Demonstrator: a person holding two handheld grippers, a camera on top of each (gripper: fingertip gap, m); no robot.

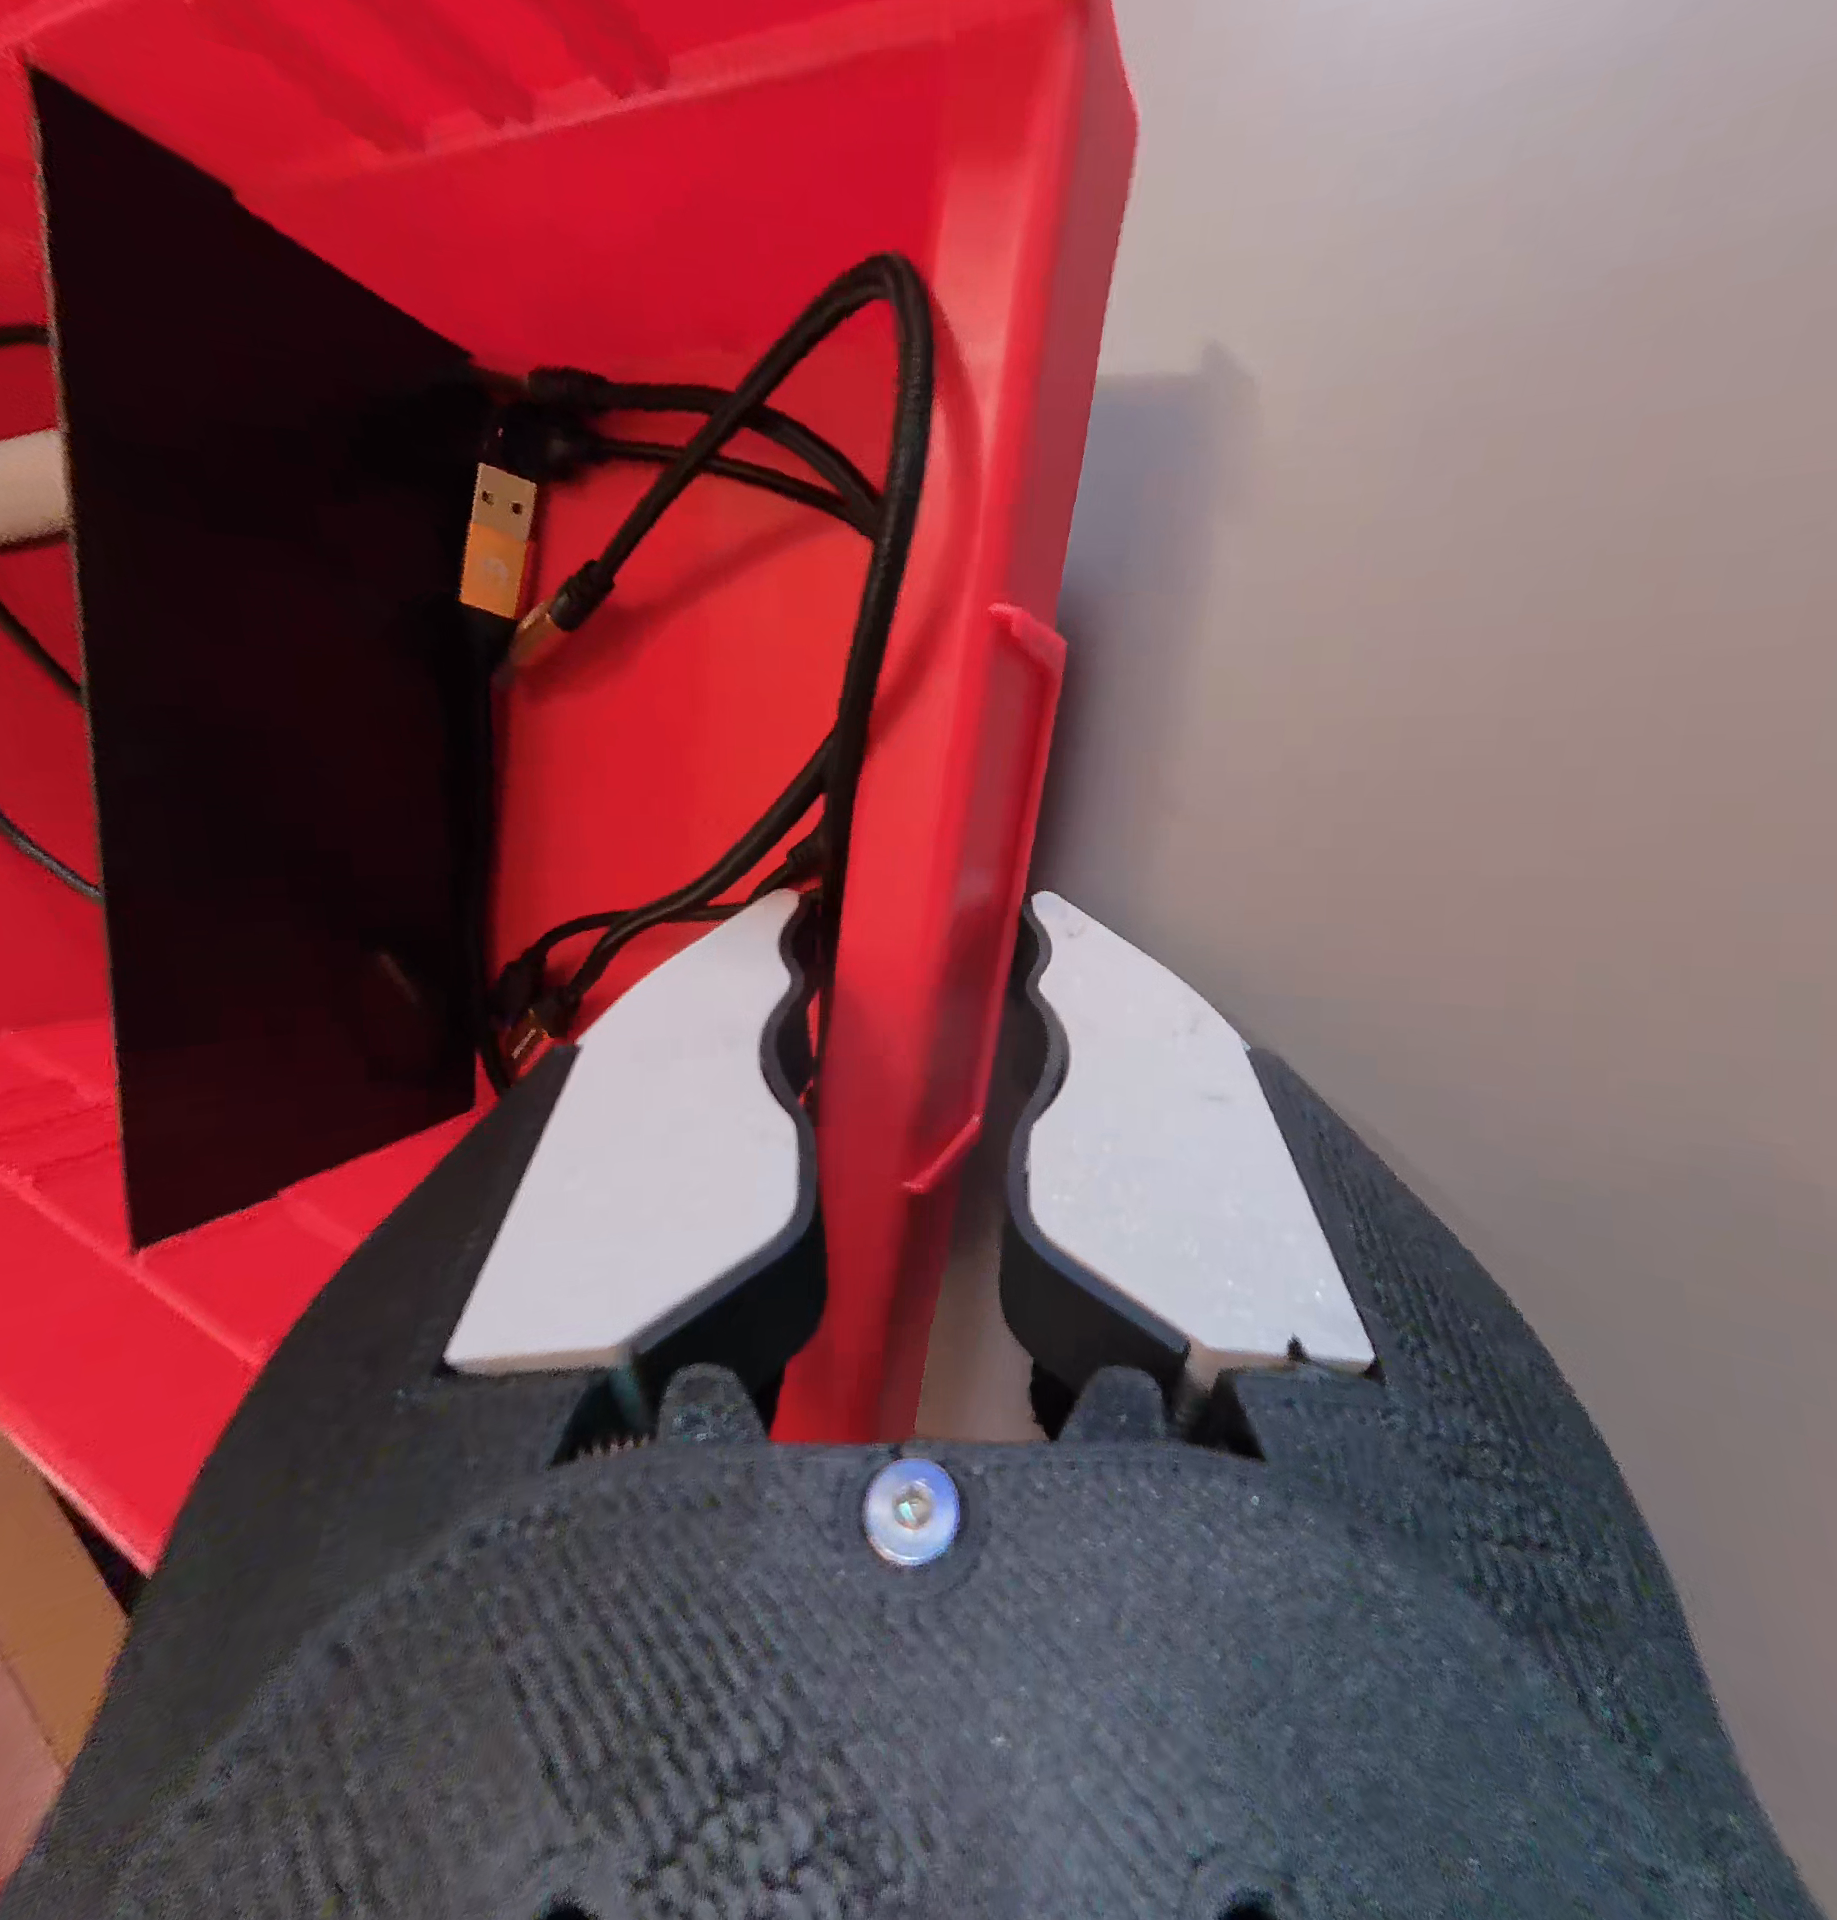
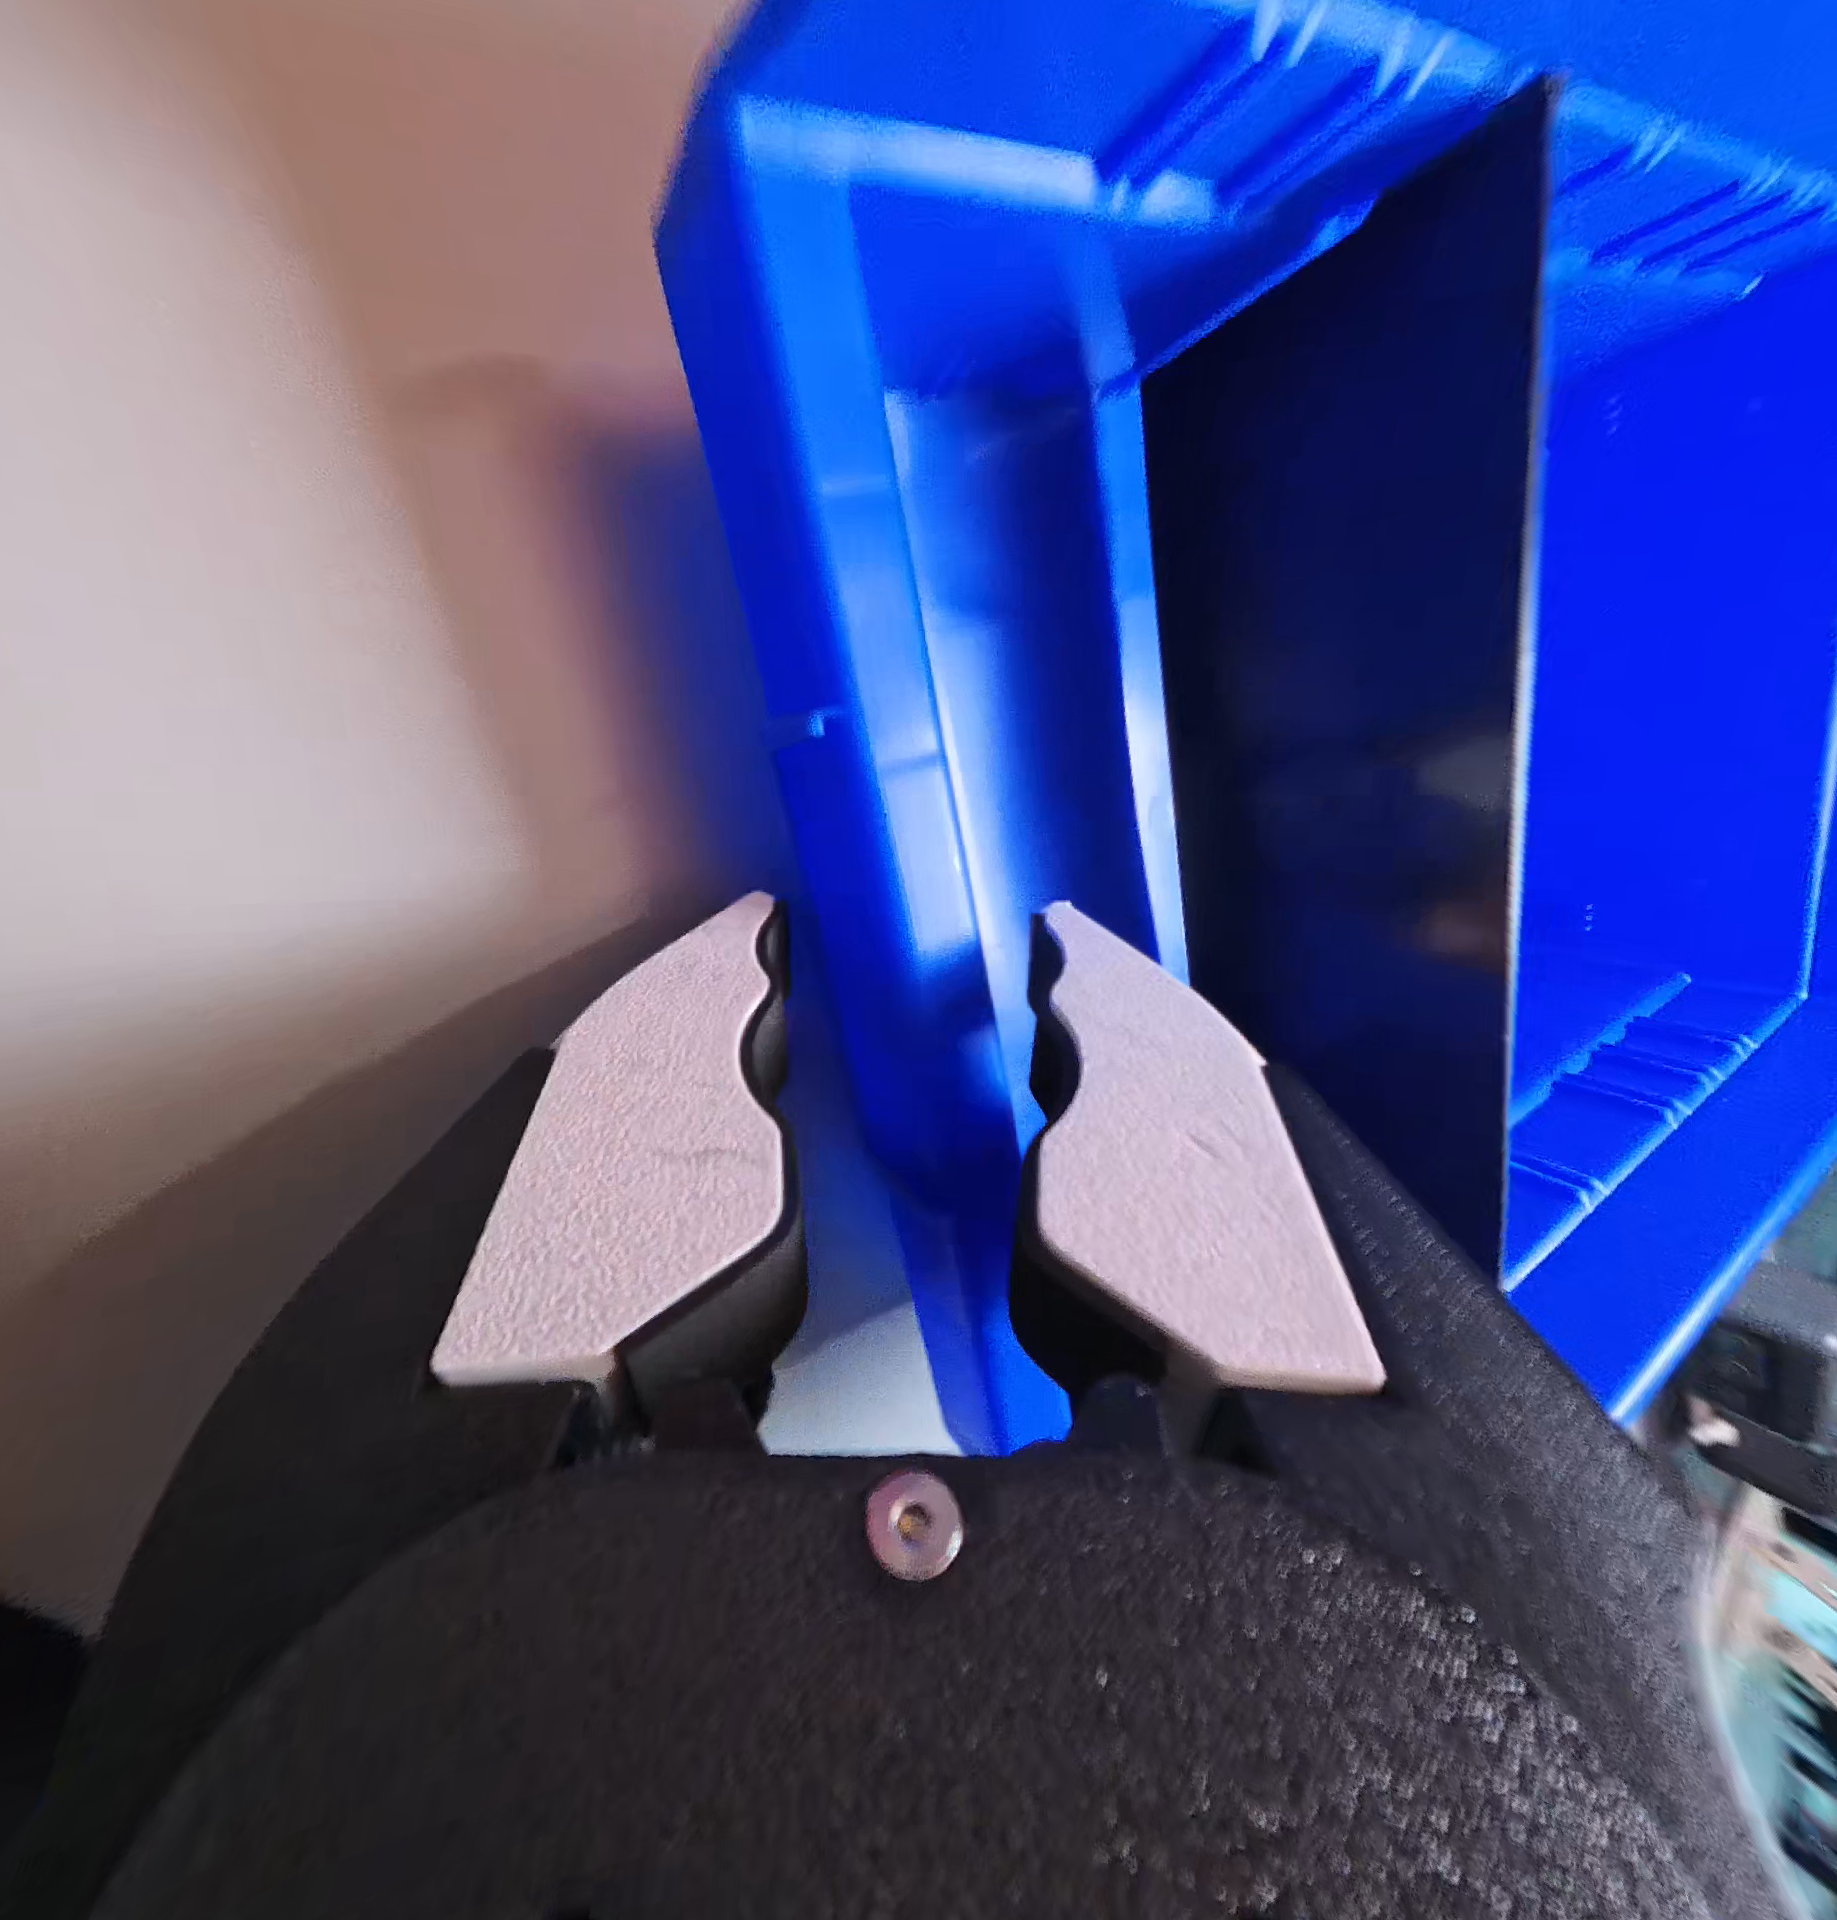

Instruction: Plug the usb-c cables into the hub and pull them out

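A red bin (image 1: 685, 208) holds several black braided cables (image 1: 872, 520) beside a black divider panel (image 1: 270, 675). An orange USB plug (image 1: 498, 540) and a smaller gold-tipped plug (image 1: 540, 629) hang loose near the divider, and more plugs (image 1: 529, 1023) lie lower down. My left gripper (image 1: 914, 914) is shut on the red bin's side wall, one finger inside and one outside. My right gripper (image 2: 909, 914) is shut the same way on the side wall of a blue bin (image 2: 789, 416) with its own black divider (image 2: 1340, 727). No hub can be told.
A white object (image 1: 10, 488) shows behind the red bin's divider at the far left, with another black cable. A pale surface (image 1: 1516, 520) lies beside both bins. Brown cardboard (image 1: 10, 1558) is at the lower left. A black device (image 2: 1787, 1382) sits blurred at the right edge. The left gripper's tips are roughly 45 centimeters from the right gripper's. The left tips stand about 12 centimeters off the orange USB plug (image 1: 498, 540).
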